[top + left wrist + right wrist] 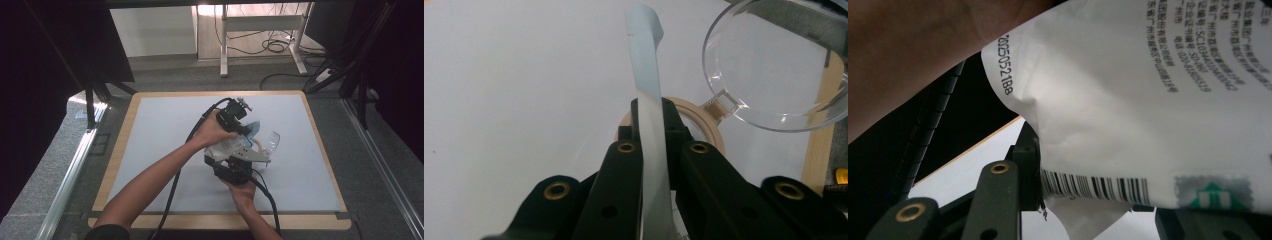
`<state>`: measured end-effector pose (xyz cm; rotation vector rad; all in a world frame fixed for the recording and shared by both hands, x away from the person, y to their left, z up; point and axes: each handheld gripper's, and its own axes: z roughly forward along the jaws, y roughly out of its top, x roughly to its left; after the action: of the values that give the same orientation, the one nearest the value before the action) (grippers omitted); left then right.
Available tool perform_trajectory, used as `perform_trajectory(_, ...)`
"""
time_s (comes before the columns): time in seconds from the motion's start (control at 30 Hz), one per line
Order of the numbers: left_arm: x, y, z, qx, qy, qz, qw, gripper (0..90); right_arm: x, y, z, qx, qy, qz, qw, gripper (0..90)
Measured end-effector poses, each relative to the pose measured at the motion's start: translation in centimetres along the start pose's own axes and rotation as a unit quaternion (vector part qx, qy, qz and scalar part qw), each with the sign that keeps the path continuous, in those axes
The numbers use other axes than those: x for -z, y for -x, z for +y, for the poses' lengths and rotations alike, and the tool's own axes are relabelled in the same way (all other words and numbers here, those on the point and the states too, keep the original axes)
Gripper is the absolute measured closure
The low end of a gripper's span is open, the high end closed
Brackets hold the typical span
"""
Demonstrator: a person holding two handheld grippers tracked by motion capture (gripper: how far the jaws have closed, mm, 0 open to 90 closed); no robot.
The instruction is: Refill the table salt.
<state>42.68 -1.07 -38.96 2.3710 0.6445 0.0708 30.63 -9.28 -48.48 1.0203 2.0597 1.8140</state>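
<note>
High view: at bench [150, 150] centre, both tools hold a white packet [231, 145], with a clear lid [270, 140] at its 3 o'clock.

Left gripper view: the left tool [651, 107] is clenched on the packet's thin edge [646, 65], which could tear.

Right gripper view: the right tool [1098, 200] grasps the packet's barcode end [1093, 186]; a skewed pull might spill the contents.
</note>
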Motion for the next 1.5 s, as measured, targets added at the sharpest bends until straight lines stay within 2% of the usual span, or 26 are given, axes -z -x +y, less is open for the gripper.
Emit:
perform_trajectory(0.7,0.07,-0.09,0.01,0.002,0.004,-0.002,1.0000,90.0,-0.04,-0.02,0.04,0.001,0.001,-0.002,1.0000,60.4)
perform_trajectory(1.5,-0.03,-0.16,0.41,-0.003,-0.004,-0.005,1.0000,89.9,-0.04,-0.02,0.13,-0.002,0.009,-0.007,0.9999,60.5)
